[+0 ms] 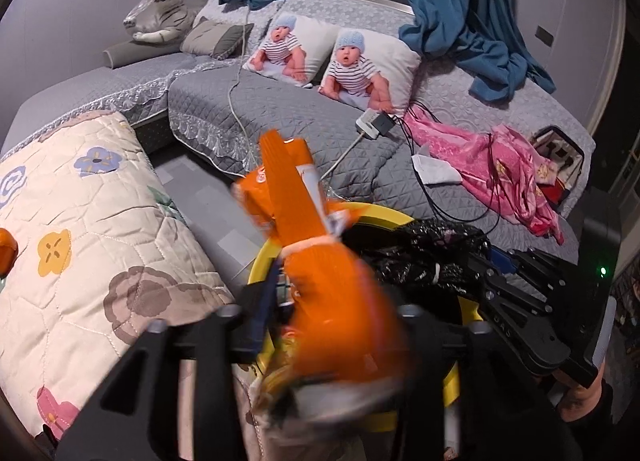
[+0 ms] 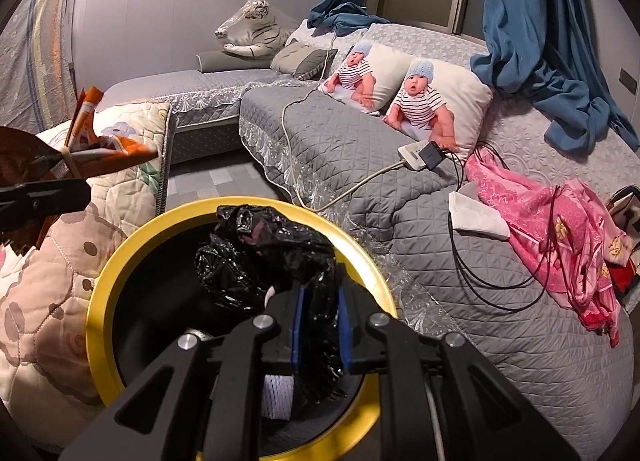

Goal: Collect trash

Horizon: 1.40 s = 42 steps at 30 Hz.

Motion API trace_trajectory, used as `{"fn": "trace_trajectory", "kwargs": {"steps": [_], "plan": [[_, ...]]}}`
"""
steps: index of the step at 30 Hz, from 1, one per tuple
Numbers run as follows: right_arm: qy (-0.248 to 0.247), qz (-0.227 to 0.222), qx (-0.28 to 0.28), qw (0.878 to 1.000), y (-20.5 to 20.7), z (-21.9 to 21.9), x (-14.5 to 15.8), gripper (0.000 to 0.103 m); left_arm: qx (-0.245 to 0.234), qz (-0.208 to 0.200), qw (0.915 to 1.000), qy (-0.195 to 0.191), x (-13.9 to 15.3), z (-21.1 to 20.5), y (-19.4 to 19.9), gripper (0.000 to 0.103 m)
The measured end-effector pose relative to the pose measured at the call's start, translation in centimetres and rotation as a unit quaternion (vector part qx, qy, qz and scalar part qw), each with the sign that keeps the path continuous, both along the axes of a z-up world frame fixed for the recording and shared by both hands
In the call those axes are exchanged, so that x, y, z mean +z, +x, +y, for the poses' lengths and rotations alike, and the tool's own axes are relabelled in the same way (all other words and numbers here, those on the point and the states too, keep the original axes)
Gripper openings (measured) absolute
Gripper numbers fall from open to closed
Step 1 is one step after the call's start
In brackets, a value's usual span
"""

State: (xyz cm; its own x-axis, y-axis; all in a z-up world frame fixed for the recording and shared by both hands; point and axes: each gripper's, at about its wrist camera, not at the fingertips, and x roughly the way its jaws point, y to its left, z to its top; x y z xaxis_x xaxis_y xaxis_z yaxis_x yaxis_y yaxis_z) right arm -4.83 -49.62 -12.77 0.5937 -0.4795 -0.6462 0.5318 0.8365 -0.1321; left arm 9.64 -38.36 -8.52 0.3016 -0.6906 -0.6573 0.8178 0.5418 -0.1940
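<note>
1. The left hand-held gripper (image 1: 296, 293) is clamped on an orange snack wrapper (image 1: 292, 197). The wrapper is crumpled and motion-blurred, with a flat orange strip sticking up and a bunched, pale-edged lower end close to the lens.
2. In the right wrist view the same wrapper (image 2: 100, 145) shows at the far left, pinched in that gripper's black fingers (image 2: 44, 197), its folded orange-and-white panels fanning out above the floral quilt (image 2: 52, 285).
3. The right hand-held gripper (image 2: 320, 325) is closed on a black plastic bag (image 2: 264, 253), its blue pads pressing the glossy, wrinkled film from both sides.
4. The bag hangs inside the mouth of a yellow-rimmed bin (image 2: 96, 293); a white netted item (image 2: 278, 397) lies lower in the bin.
5. In the left view the wrapper sits over the near edge of the bin's yellow rim (image 1: 384, 213), beside the bag (image 1: 424, 253).
6. Beyond lies a grey quilted bed (image 2: 352, 149) with a pink cloth (image 2: 552, 221), a white tissue (image 2: 476, 217) and two baby-print pillows (image 2: 432, 101).
</note>
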Motion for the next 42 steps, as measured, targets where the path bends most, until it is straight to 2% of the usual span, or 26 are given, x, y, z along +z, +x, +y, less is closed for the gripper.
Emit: {"fn": "trace_trajectory", "kwargs": {"steps": [1, 3, 5, 7, 12, 17, 19, 25, 29, 35, 42], "plan": [[0.0, -0.002, -0.001, 1.0, -0.1, -0.1, 0.1, 0.032, 0.006, -0.004, 1.0, -0.003, 0.1, 0.1, 0.0, 0.061], [0.001, -0.007, -0.004, 1.0, -0.2, -0.2, 0.2, 0.042, 0.01, -0.015, 0.9998, -0.004, 0.4, 0.2, -0.1, 0.062], [0.001, -0.011, -0.009, 1.0, -0.4, -0.4, 0.3, 0.046, 0.011, -0.016, 0.9998, -0.006, 0.5, 0.2, -0.1, 0.065], [-0.001, -0.015, -0.016, 1.0, -0.6, -0.5, 0.5, 0.053, 0.018, -0.015, 0.9996, -0.014, 0.8, 0.6, 0.1, 0.078], [-0.004, -0.028, -0.025, 0.999, -1.1, -0.6, 1.1, 0.065, 0.033, -0.027, 0.9985, -0.034, 1.7, 1.6, 0.1, 0.092], [-0.004, -0.04, -0.029, 0.999, -1.4, -0.4, 1.7, 0.071, 0.043, -0.029, 0.9977, -0.044, 2.4, 2.8, 0.6, 0.092], [-0.011, -0.047, -0.035, 0.998, -1.5, -0.4, 2.0, 0.08, 0.049, -0.032, 0.9972, -0.047, 2.7, 3.3, 0.7, 0.093], [-0.014, -0.046, -0.034, 0.998, -1.4, -0.2, 2.6, 0.08, 0.074, -0.038, 0.9948, -0.058, 3.9, 5.7, 1.4, 0.094], [-0.015, -0.047, -0.032, 0.998, -1.2, 0.2, 3.0, 0.084, 0.094, -0.04, 0.9927, -0.064, 4.7, 7.7, 2.2, 0.094], [-0.025, -0.058, -0.018, 0.998, -0.7, 1.5, 3.8, 0.09, 0.121, -0.051, 0.9882, -0.078, 6.6, 12.2, 3.2, 0.094], [-0.027, -0.079, 0.03, 0.996, 0.2, 4.3, 5.1, 0.091, 0.184, -0.091, 0.9751, -0.083, 8.8, 21.1, 4.1, 0.094]]}}
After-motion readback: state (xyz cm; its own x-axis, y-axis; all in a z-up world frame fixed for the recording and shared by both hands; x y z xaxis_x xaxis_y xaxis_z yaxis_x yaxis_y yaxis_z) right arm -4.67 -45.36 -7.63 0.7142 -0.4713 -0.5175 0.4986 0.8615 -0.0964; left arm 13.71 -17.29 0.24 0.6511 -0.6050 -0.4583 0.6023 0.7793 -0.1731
